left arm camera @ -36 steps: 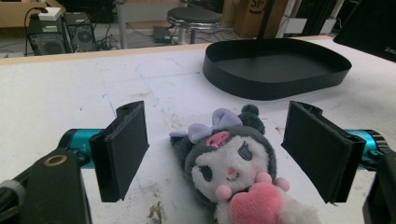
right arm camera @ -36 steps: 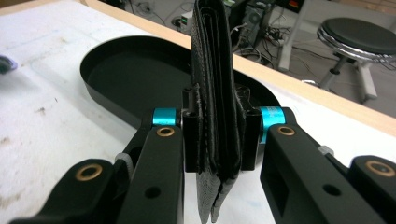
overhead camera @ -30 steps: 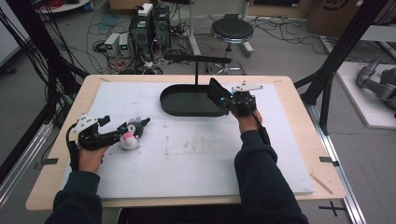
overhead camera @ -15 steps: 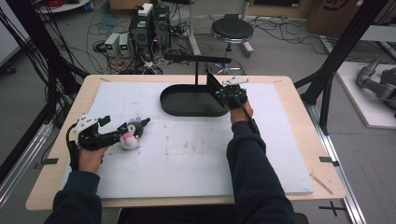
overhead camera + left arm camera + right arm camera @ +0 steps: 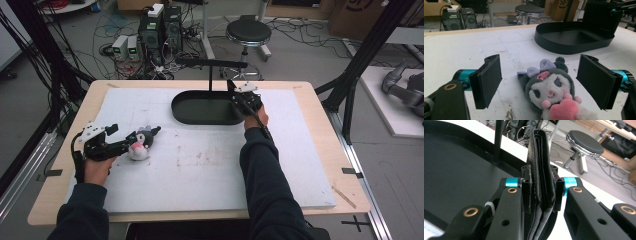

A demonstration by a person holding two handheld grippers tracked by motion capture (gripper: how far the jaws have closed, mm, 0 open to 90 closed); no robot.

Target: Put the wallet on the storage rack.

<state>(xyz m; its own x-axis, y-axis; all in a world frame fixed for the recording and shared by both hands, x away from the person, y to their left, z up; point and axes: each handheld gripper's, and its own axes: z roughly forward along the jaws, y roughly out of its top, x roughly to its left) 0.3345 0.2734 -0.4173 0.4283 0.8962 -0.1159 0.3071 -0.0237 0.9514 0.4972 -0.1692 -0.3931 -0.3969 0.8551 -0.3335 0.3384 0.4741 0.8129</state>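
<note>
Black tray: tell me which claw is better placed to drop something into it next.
Right. The right claw hangs at the black tray's rim, shut on a black wallet. The left claw is far off, open around the plush toy.

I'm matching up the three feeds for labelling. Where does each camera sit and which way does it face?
High view: above the person's side, looking forward and down on the table; both forearms enter from below.
Left gripper view: rides the left gripper, open jaws flanking a plush toy.
Right gripper view: rides the right gripper, clamping a black wallet.
All share the black tray.
</note>
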